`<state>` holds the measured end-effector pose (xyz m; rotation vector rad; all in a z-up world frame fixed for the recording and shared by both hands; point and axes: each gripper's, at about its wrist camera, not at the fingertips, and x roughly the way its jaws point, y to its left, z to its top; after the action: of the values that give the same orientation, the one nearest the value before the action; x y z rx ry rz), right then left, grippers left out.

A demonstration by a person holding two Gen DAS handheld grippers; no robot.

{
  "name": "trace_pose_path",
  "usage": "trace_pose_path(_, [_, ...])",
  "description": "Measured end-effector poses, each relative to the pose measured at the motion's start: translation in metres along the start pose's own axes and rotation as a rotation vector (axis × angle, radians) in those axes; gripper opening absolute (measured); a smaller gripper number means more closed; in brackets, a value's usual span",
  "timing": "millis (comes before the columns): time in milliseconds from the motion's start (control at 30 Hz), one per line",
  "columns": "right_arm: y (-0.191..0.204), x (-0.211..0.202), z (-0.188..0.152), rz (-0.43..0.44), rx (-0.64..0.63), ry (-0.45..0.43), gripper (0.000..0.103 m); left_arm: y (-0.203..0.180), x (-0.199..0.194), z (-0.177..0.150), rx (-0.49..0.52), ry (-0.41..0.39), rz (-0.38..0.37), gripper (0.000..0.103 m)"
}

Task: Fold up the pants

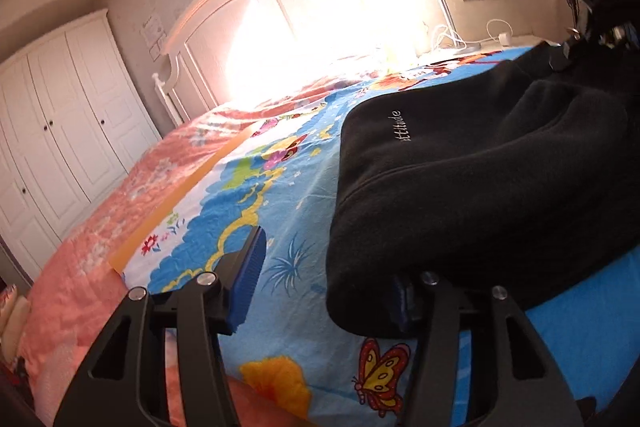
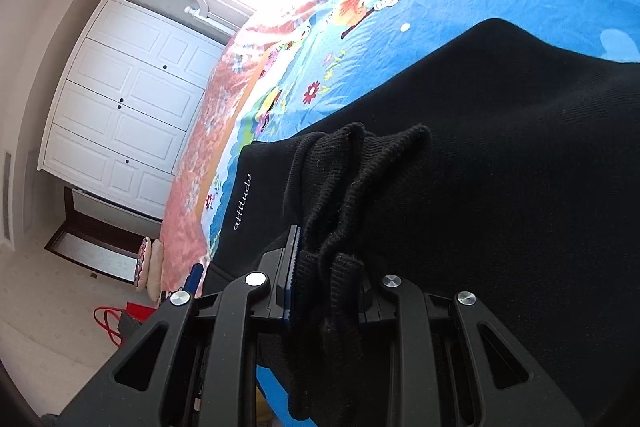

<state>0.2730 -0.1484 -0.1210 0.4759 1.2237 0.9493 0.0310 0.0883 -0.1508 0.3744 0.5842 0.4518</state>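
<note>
Sunlit bedroom, white panelled wardrobe (image 1: 60,131) at far left, and a bed under a bright cartoon-print blue sheet (image 1: 280,195) where a pair of black fleece pants (image 1: 480,163) with a small white embroidered word is being folded. Left of the pants, over the sheet, the left gripper (image 1: 324,287) stands with its jaws spread wide: one blue pad lies bare above the cartoon print, while the other is tucked at or under the garment's near edge, so nothing is pinched between them. That placement looks like a bid to catch the lower fold of cloth. On the pants themselves, the right gripper (image 2: 328,279) has its jaws drawn in on the bunched ribbed black cuffs (image 2: 352,195), gathered together over the body of the garment, apparently so both leg ends travel as one. Judged from the doubled cloth, the fold is partly made.
</note>
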Motion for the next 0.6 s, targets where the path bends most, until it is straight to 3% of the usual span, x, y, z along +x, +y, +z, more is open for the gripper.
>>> trace_pose_path(67, [-0.008,-0.001,-0.001,-0.018,0.013,0.008,0.024,0.003,0.005,-0.005,0.001,0.024,0.012,0.07])
trace_pose_path(133, [-0.017,0.005,-0.006,-0.036,0.041,0.031,0.024,0.013,0.007,-0.007,-0.052,0.046,-0.022,0.073])
trace_pose_path(167, [-0.02,0.006,-0.009,-0.04,0.046,0.036,0.023,0.013,0.005,-0.007,-0.029,0.044,-0.01,0.075])
trace_pose_path(300, [-0.018,0.002,-0.009,-0.049,0.038,0.034,0.023,-0.023,-0.01,-0.013,0.266,-0.07,0.212,0.079])
trace_pose_path(367, [-0.014,0.001,-0.008,-0.054,0.037,0.034,0.023,-0.03,-0.01,-0.014,0.304,-0.089,0.262,0.078])
trace_pose_path(467, [-0.01,-0.001,-0.008,-0.049,0.033,0.03,0.023,-0.02,-0.002,-0.009,0.26,-0.025,0.202,0.081])
trace_pose_path(600, [-0.01,-0.008,-0.005,-0.062,0.031,0.009,0.023,-0.01,-0.012,-0.011,0.259,-0.05,0.106,0.082])
